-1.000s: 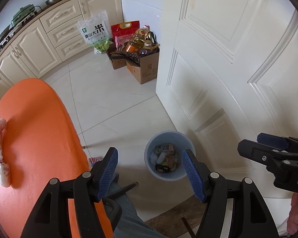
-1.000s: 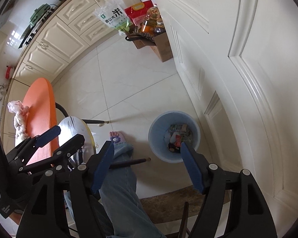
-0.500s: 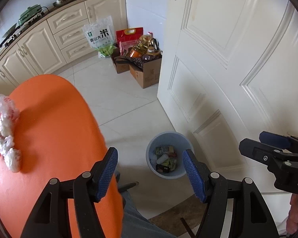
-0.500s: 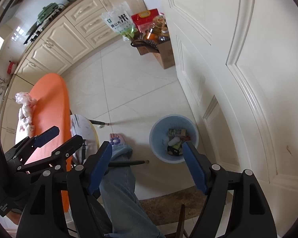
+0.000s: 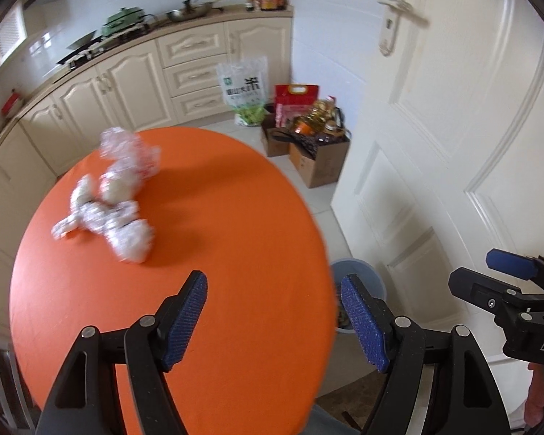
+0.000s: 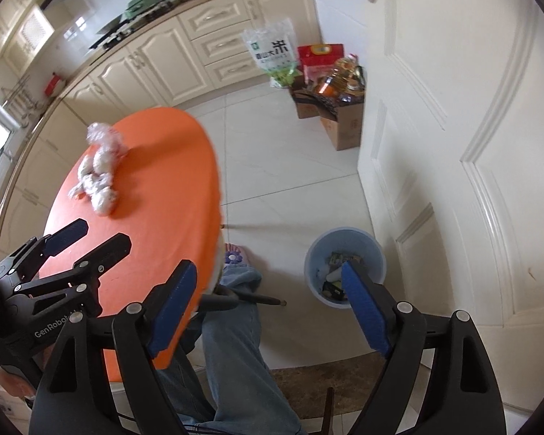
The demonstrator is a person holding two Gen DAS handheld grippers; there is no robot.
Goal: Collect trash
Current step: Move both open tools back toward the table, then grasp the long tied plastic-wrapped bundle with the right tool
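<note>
Several crumpled plastic wrappers (image 5: pixel 108 206) lie bunched together on the far left part of my orange desk (image 5: pixel 235 253), well in from its edge; that is the trash left to collect, and it sits there loose, so I judge a plain pinch from above will lift it, though thin film like this may slip or drag its neighbours along; the view is blurred, so I cannot count the pieces. My left gripper (image 5: pixel 273 320) hangs over the near part of the desk, tilted down toward the top, its jaws having just been opening, spread wide with nothing between them; I hold it so because the wrappers are the nearest job for that side. My right gripper (image 6: pixel 268 310) is further right, past the desk's right edge and above the floor; its jaws too have just been opening and stand apart, empty. Beyond its right finger the blue bin (image 6: pixel 344 243) stands on the floor just beside the white door (image 6: pixel 453 145), apart from the desk's right edge, with packets already inside; I judge it is kept there so a loaded gripper need only swing off the edge and let go.
</note>
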